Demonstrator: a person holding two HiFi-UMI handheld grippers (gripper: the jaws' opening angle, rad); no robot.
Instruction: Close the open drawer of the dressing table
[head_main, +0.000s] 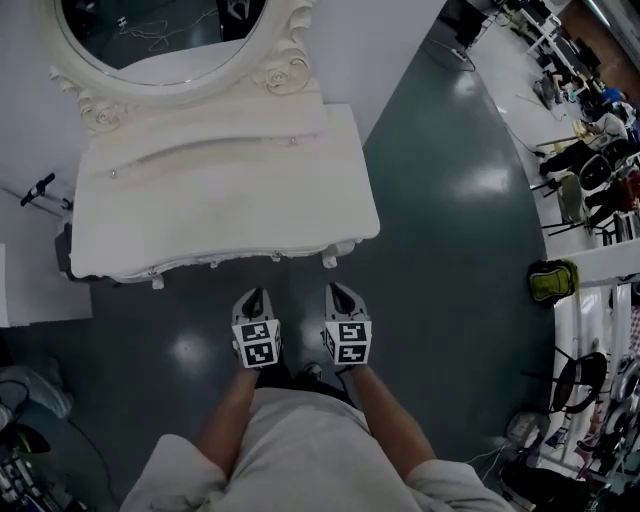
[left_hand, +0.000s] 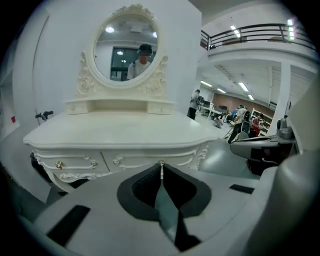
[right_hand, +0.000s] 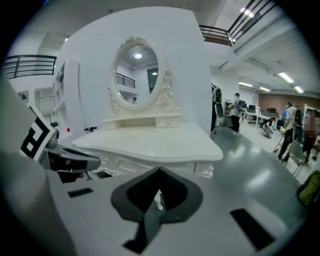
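The white dressing table (head_main: 220, 190) with its oval mirror (head_main: 160, 30) stands against a white wall, just ahead of both grippers. In the left gripper view its drawer fronts (left_hand: 75, 162) with small knobs (left_hand: 58, 164) lie flush with the carved front, and none juts out. My left gripper (head_main: 253, 297) hangs a short way before the table's front edge, its jaws closed tip to tip with nothing between them (left_hand: 161, 167). My right gripper (head_main: 340, 292) is beside it at the same distance, also shut and empty (right_hand: 159, 172). Neither touches the table.
Dark glossy floor (head_main: 440, 250) spreads to the right of the table. A yellow-green bag (head_main: 552, 281), chairs and desks line the far right, with people standing in the background (right_hand: 236, 112). A black stand (head_main: 40, 190) pokes out at the table's left side.
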